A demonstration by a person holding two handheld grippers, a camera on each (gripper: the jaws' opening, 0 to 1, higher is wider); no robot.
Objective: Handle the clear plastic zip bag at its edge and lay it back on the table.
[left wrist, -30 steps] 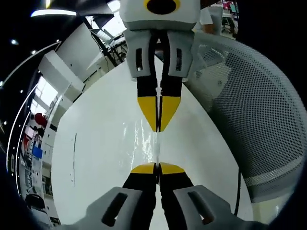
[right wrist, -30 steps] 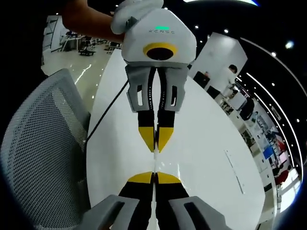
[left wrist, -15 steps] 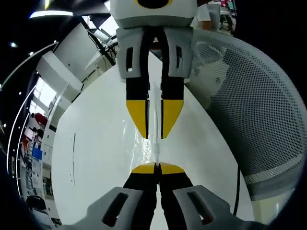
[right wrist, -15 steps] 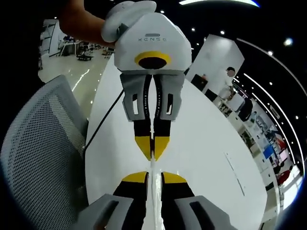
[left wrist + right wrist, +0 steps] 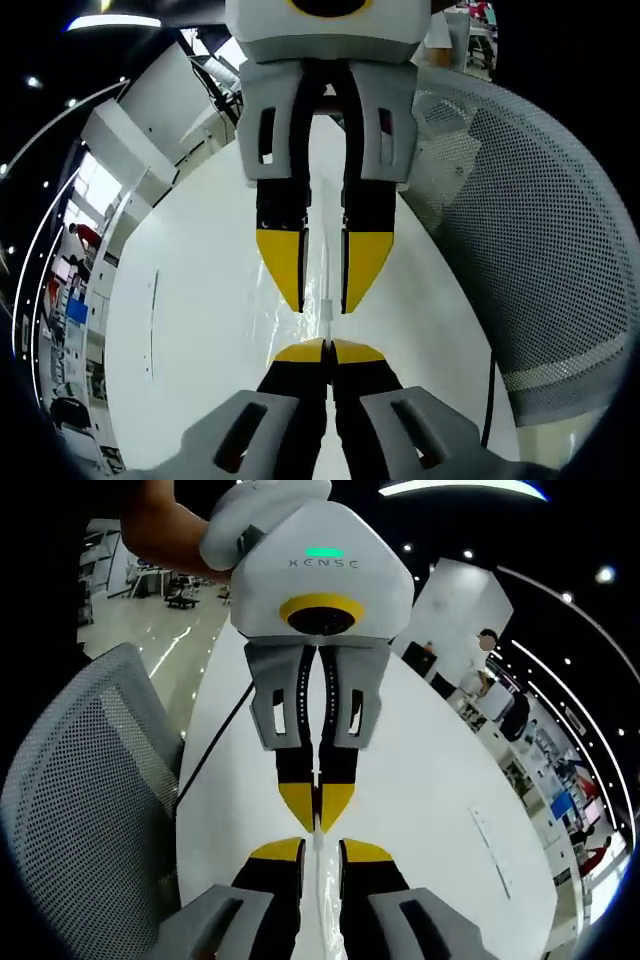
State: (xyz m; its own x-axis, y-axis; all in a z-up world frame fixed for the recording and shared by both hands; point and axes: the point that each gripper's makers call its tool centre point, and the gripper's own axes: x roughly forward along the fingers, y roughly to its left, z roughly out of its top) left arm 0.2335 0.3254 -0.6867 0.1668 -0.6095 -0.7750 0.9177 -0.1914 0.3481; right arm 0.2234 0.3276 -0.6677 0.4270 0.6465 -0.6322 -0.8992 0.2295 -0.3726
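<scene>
Right gripper view: "XENSE" is read on the left gripper (image 5: 317,822), fingers clamped on the clear zip bag (image 5: 326,300); the right gripper (image 5: 320,848) is parted narrowly around it above the tabletop (image 5: 200,330).

The zip bag (image 5: 322,262) is thin clear plastic — glossy, with wrinkled glints along its film. Beneath it the tabletop (image 5: 200,330) is smooth white with a soft sheen, catching pale reflections. The chair (image 5: 530,240) back is grey woven mesh, matt and finely perforated. Both the left gripper (image 5: 328,343) and the right gripper (image 5: 319,847) have matt moulded plastic shells — pale grey bodies, black and yellow jaws.
</scene>
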